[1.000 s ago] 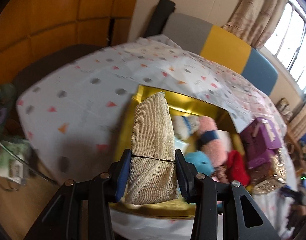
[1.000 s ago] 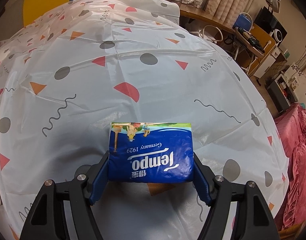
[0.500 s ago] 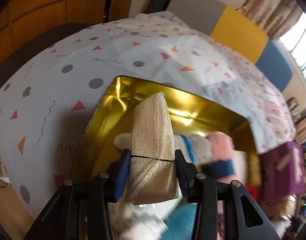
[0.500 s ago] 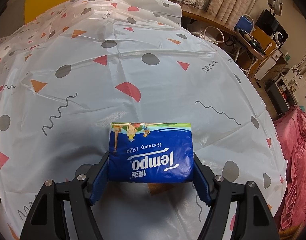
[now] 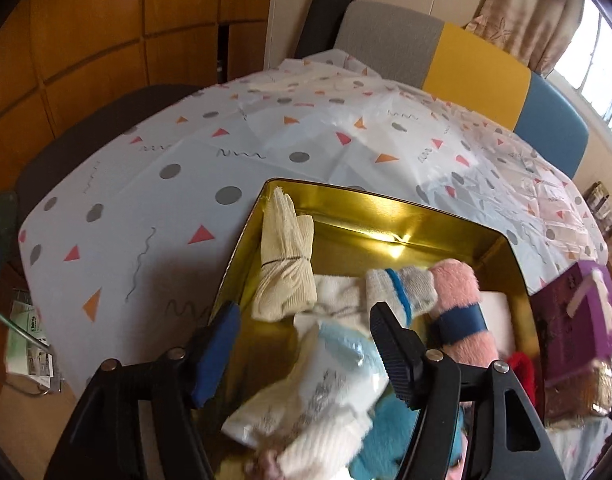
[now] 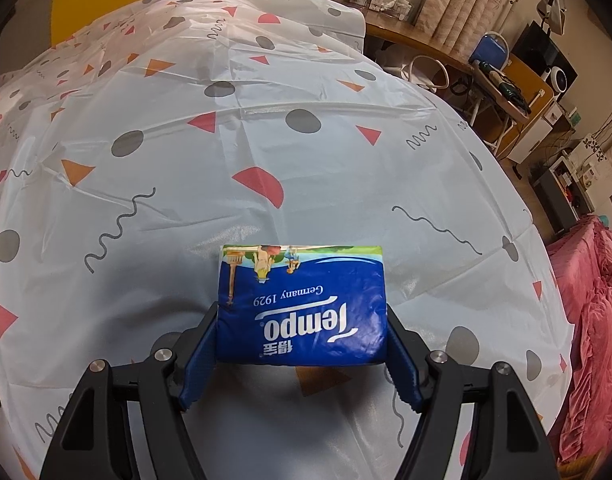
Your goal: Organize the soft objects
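Observation:
In the left wrist view a gold tin box [image 5: 386,208] sits on the patterned tablecloth. A cream mesh cloth bundle [image 5: 284,264] leans against the box's left inner wall. Beside it lie a grey-blue sock [image 5: 402,292], a pink fuzzy roll [image 5: 460,312], a white packet [image 5: 326,380] and teal fluff [image 5: 382,444]. My left gripper [image 5: 306,336] is open and empty just above the box. In the right wrist view my right gripper [image 6: 302,344] is shut on a blue Tempo tissue pack [image 6: 302,304], held just above the tablecloth [image 6: 226,160].
A purple gift box [image 5: 578,316] and a gold basket [image 5: 578,396] stand right of the tin. Colour-block chairs [image 5: 466,68] stand behind the table. A desk with clutter [image 6: 506,80] and a pink blanket [image 6: 590,320] lie beyond the table's right edge.
My left gripper carried the cream bundle over the tin, opened and let it go; the bundle now rests inside against the left wall. The right gripper has stayed still with the tissue pack.

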Demonstrator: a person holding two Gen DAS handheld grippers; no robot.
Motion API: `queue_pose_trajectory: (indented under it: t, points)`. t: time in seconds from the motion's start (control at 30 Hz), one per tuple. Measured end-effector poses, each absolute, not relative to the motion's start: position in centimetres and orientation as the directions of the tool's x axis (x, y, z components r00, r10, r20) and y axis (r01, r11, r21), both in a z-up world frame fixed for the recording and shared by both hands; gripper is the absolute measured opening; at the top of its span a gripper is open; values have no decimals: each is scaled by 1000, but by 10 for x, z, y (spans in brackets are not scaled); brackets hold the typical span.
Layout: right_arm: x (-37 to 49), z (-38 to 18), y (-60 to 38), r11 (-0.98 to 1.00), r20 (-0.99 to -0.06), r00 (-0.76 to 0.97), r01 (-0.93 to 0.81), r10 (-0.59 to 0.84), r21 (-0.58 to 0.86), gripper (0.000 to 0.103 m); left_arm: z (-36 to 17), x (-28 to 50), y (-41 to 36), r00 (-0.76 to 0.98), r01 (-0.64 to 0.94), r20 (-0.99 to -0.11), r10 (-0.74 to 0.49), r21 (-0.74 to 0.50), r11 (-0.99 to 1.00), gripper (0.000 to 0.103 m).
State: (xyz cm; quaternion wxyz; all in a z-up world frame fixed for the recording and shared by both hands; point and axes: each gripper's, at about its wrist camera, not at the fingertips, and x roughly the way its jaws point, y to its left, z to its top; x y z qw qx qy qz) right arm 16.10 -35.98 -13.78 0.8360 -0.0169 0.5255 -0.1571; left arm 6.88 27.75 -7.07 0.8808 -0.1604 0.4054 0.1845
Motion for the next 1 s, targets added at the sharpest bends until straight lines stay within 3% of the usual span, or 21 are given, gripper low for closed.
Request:
queue_pose_trajectory:
  t: [0.53, 0.9, 1.0]
  points:
    - [160, -137, -359, 950, -874, 396, 245, -282, -196, 74, -53, 10, 219, 667, -391, -713, 217, -87, 917, 84]
    - [161, -138, -360, 948, -871, 397, 247, -289, -202, 74, -36, -3, 208, 677, -437, -664, 317, -16, 899, 103]
    - [160, -138, -359, 947, -870, 398, 250, -292, -203, 74, -34, -7, 209, 674, -460, -651, 350, 1, 888, 103]
